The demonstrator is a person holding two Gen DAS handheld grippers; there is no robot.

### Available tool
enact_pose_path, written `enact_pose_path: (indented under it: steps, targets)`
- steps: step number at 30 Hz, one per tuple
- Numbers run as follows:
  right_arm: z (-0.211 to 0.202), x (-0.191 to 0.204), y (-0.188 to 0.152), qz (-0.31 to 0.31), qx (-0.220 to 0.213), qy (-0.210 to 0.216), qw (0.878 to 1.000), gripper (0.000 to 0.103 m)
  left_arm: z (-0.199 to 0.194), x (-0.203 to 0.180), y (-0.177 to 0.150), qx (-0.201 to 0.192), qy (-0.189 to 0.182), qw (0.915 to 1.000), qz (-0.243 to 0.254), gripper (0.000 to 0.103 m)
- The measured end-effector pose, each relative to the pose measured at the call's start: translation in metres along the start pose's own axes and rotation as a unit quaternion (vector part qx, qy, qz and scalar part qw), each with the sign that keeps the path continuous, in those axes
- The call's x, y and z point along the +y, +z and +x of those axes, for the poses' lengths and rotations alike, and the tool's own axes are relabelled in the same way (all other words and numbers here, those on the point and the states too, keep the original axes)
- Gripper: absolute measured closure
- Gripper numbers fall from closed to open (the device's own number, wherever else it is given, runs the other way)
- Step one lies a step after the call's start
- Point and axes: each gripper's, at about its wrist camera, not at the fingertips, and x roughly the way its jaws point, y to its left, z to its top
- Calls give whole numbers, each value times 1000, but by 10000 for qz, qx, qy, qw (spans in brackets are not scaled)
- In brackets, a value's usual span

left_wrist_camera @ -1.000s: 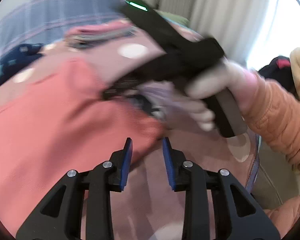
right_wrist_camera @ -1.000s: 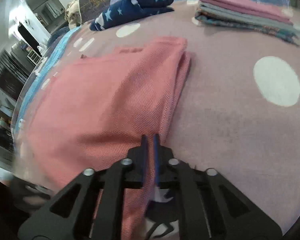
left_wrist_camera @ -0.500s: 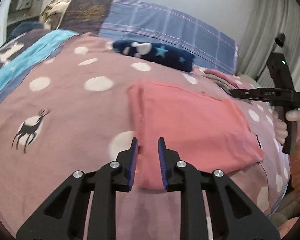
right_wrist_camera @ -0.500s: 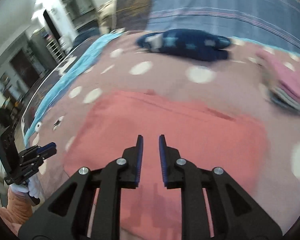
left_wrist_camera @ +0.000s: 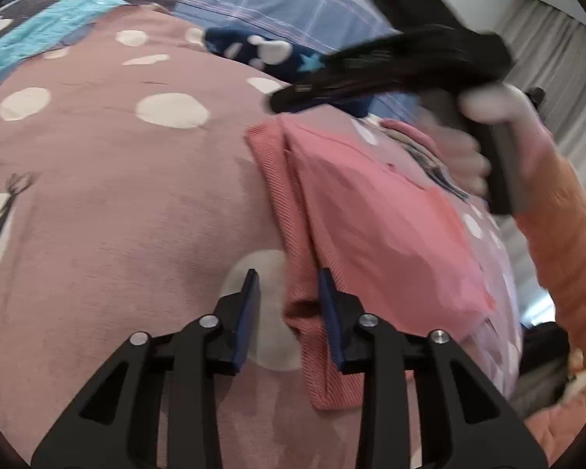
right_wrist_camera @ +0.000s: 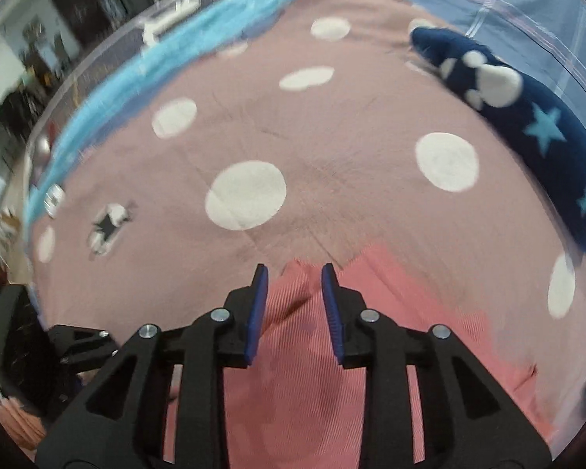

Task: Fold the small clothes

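On the spotted bedspread (right_wrist_camera: 312, 203), 1 pink garment (left_wrist_camera: 371, 211), 1 navy star-print item (right_wrist_camera: 547, 133), 2 opening tools, left (left_wrist_camera: 289, 305) and right (right_wrist_camera: 295, 301), both empty-jawed.

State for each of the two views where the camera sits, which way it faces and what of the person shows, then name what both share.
Left wrist: on the left gripper, looking down along its opening fingers at the pink garment, whose edge lies between them; the right gripper, a hand and an orange sleeve show.
Right wrist: on the right gripper, facing steeply down over the garment's far corner, jaws opening.
Shared: the garment, dotted bedspread, navy star cloth.
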Motion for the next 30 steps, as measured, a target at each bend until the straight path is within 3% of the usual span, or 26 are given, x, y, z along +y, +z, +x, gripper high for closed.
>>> enact_pose_path:
  steps: [4, 9, 10, 11, 12, 14, 16, 17, 20, 23, 25, 28, 30]
  targets:
    - [24, 9, 12, -374, 499, -262, 9977, 63, 7, 7, 1, 135, -232, 9996, -115, 68]
    - [53, 21, 23, -764, 1086, -622, 9892, 63, 16, 6, 10, 210, -314, 9993, -58, 68]
    - [58, 23, 24, -837, 1180, -703, 9870, 66, 18, 6, 10, 203, -286, 9994, -58, 81]
    - [62, 26, 23, -919, 1235, -739, 9853, 87, 18, 6, 9, 226, -267, 9994, -79, 98]
    - [62, 29, 23, -972, 1213, -768, 9849, 101, 18, 5, 8, 199, -222, 9995, -89, 99]
    - [49, 37, 23, -980, 841, -944, 9871, 101, 7, -4, 6, -38, -35, 10000, 42, 99]
    - [30, 34, 26, -771, 366, -761, 9934, 103, 0, -12, 2, -118, 32, 9999, 96, 99]
    - [28, 28, 28, -647, 253, -636, 9956, 103, 4, -12, 0, -53, 245, 9995, 187, 99]
    - [48, 14, 26, -493, 368, -198, 9979, 102, 15, -2, -1, 104, 230, 9997, -44, 96]
    - [52, 12, 20, -414, 226, -466, 9978, 102, 3, 3, 1, -64, 432, 9990, -52, 86]
    - [34, 1, 20, -72, -29, -472, 9989, 85, -5, 10, 0, -132, 505, 9985, -160, 85]
    - [4, -10, 19, -12, -279, -997, 9946, 79, -18, 13, -3, -266, 451, 9981, -309, 85]
    - [-3, -16, 12, 82, -214, -1128, 9934, 78, -24, 7, -4, -369, 162, 9988, -265, 85]
